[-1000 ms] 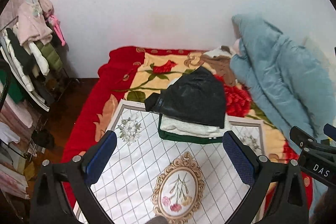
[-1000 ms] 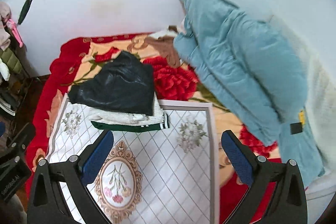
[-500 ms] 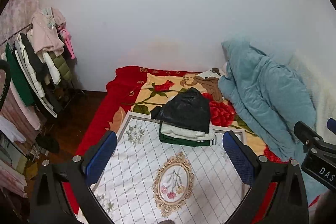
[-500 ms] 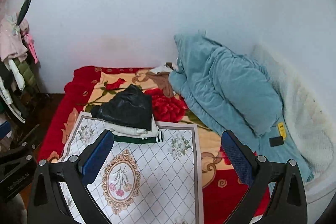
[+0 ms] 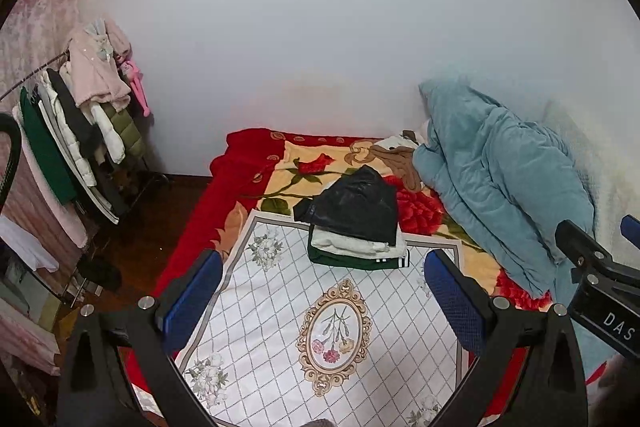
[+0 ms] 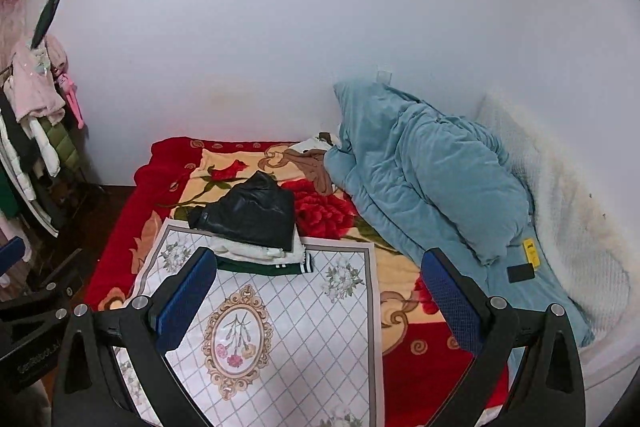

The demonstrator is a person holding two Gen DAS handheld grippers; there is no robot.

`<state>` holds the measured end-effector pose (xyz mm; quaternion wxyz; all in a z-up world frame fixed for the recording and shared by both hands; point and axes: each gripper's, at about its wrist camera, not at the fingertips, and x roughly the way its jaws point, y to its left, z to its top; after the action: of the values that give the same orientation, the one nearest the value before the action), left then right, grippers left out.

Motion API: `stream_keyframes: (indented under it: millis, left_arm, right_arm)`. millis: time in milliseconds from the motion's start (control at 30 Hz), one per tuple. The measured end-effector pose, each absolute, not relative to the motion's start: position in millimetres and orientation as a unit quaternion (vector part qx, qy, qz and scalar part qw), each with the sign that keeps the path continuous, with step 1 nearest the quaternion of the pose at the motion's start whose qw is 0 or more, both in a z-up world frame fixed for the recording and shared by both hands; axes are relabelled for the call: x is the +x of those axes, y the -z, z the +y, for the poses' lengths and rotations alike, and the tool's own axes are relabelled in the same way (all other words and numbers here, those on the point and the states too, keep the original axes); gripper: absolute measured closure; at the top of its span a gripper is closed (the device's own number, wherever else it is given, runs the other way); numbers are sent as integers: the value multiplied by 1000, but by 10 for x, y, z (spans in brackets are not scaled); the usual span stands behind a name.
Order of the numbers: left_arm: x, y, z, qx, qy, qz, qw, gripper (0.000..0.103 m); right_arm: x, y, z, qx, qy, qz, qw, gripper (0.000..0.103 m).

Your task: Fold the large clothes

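A stack of folded clothes (image 5: 356,227) lies on the bed at the far edge of a white patterned mat (image 5: 320,327): a black shiny garment on top, a white one under it, a green one at the bottom. The stack also shows in the right wrist view (image 6: 256,227). My left gripper (image 5: 324,299) is open and empty, held above the mat well short of the stack. My right gripper (image 6: 316,303) is open and empty too, above the mat (image 6: 280,327). A brown garment (image 5: 396,163) lies loose near the wall.
A bulky teal quilt (image 6: 432,179) and a white fluffy blanket (image 6: 568,223) fill the bed's right side. A red floral blanket (image 5: 248,171) covers the bed. A clothes rack (image 5: 72,139) stands on the left over dark floor. A white wall is behind.
Both grippers have pulled back and up from the stack, which now looks smaller and farther. More wall and room show. Both stay open and empty.
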<state>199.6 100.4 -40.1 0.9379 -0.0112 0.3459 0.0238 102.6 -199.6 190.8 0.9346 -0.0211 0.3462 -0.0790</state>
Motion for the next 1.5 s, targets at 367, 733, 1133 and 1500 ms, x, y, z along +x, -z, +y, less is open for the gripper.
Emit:
stream_keyframes:
  millis: [367,733,1133,1500]
  left_arm:
    - [1909,352,1090,-17,-45,327,944,0]
    - [1866,328,1122,-20,-42,326,944,0]
    - [1797,313,1170,-25,-47,328,943,0]
    - [1792,303,1179,-28,-48,329,943,0]
  right_arm:
    - [975,-1942,-1949,-26,70,341,937,0]
    - [949,-1953,-1907,-33,65,337,939,0]
    - [899,-1947,-1887,-34,64,339,938,0]
    - [884,-1926,-1864,-36,61,340,938,0]
